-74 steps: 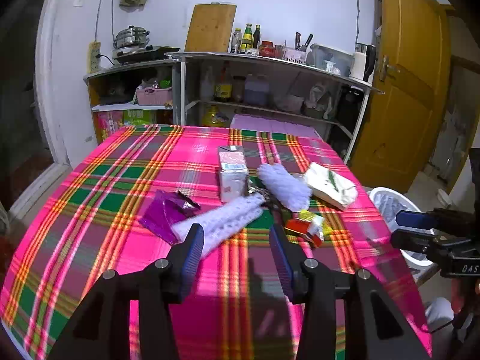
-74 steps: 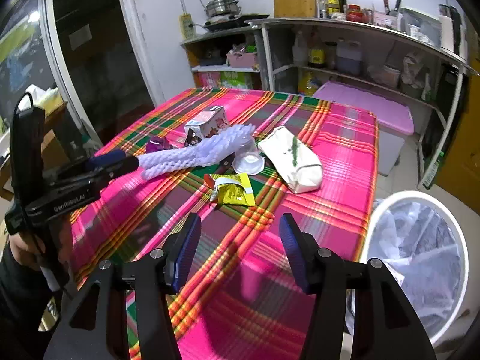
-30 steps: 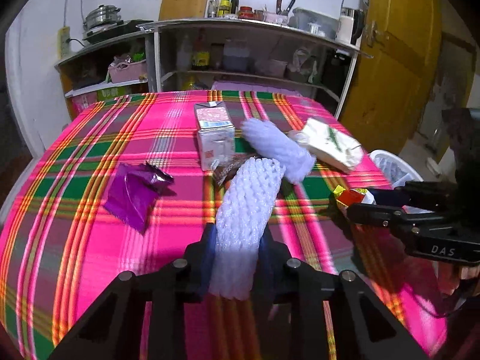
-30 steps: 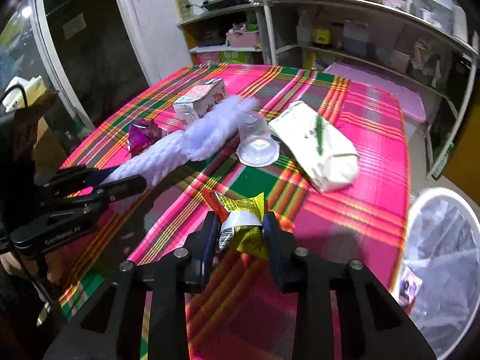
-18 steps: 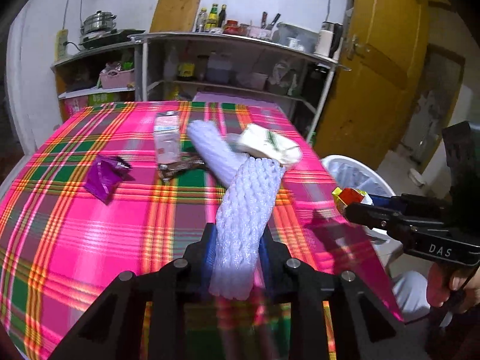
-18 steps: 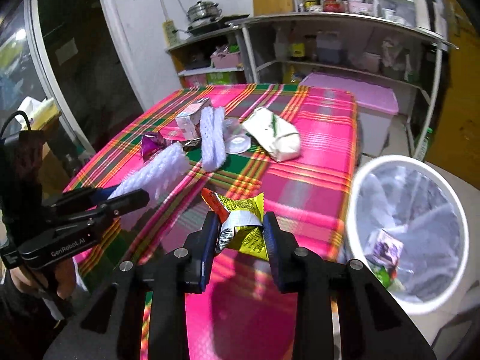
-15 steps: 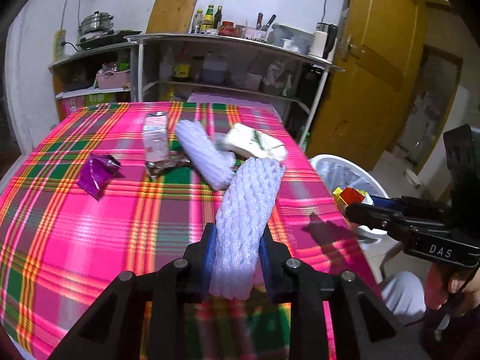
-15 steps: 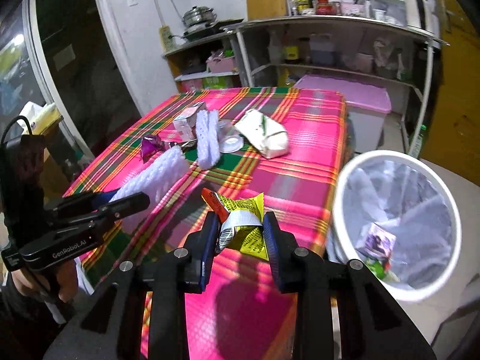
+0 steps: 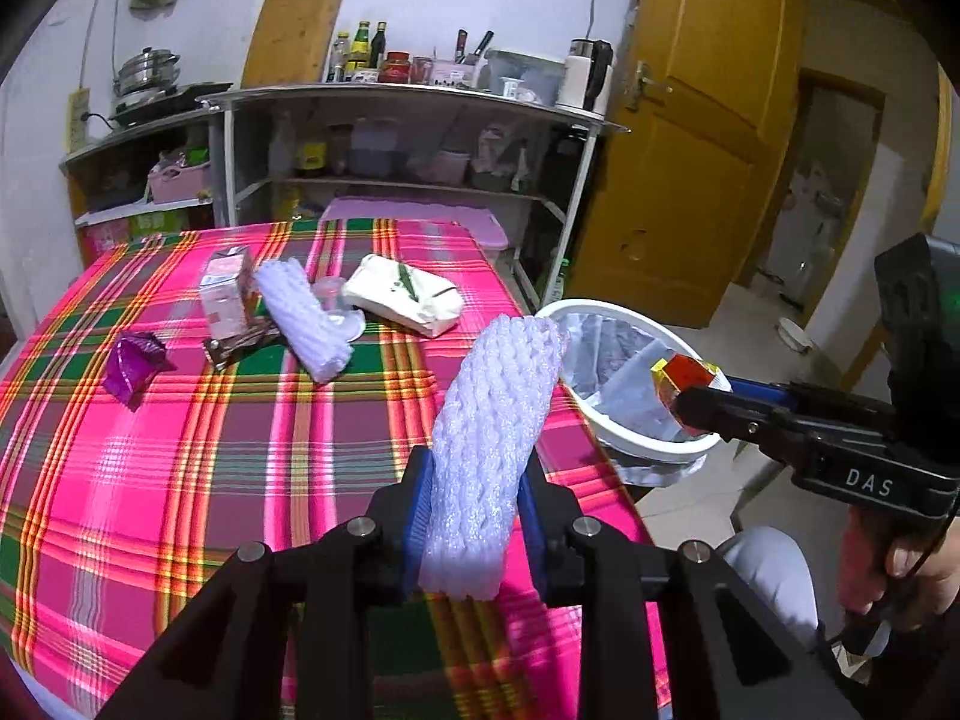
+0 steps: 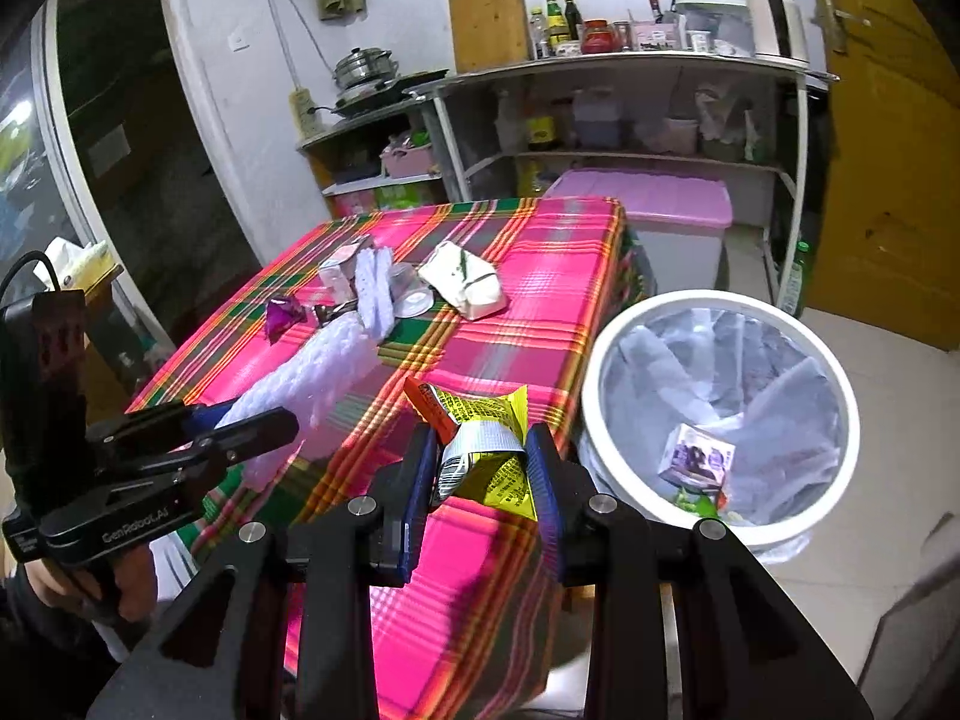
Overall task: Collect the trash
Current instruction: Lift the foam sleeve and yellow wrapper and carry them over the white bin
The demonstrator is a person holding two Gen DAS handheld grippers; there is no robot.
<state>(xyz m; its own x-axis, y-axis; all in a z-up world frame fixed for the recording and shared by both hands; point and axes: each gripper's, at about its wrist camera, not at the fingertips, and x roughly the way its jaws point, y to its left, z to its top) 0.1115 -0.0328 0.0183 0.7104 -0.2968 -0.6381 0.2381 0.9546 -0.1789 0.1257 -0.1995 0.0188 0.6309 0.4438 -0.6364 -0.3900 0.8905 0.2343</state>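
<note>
A kitchen corner with cluttered steel shelves backs a table under a pink plaid tablecloth (image 9: 180, 450). The task looks partly done. The left gripper (image 9: 474, 516) has its jaws clamped on a white foam net sleeve (image 9: 492, 420); the right gripper (image 10: 480, 480) pinches a yellow snack wrapper (image 10: 480, 444). Both hang near the table edge, not yet over the white lined trash bin (image 10: 606, 348). The bin holds a small carton (image 10: 696, 456) and some scraps. A purple wrapper (image 9: 133, 361), milk carton (image 9: 225, 294), second foam sleeve (image 9: 300, 318), plastic cup (image 9: 330, 294), dark brown wrapper (image 9: 237, 343) and white paper bag (image 9: 408, 294) remain on the cloth.
</note>
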